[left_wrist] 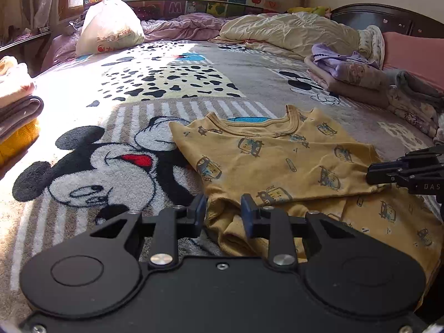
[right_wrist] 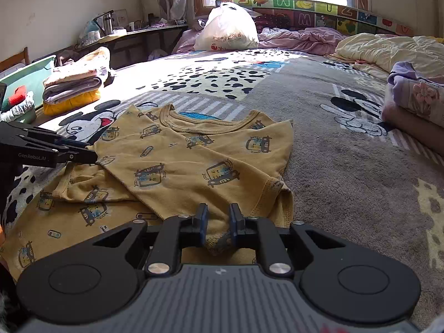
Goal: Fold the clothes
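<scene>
The yellow shirt [right_wrist: 194, 163] lies partly folded on the bed [right_wrist: 347, 166], neckline toward the window side, long axis running away from both grippers. The right gripper [right_wrist: 217, 222] pinches the shirt's near right fold. The left gripper [left_wrist: 223, 211] stands parted over bunched cloth at the near left edge, equally near.

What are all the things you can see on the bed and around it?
Yellow cotton shirt with car prints: one, mustard, bed centre, partly folded.
Fleece cartoon-mouse blanket: one, grey, white and black, covering bed.
White plastic bag: one, far side by window.
Folded clothes pile: one, cream, grey, yellow, left edge.
Purple folded clothes stack: one, right side.
Cream quilt: one, rumpled, far right.
Left gripper: black, open around shirt edge.
Right gripper: black, pinching shirt fabric.
</scene>
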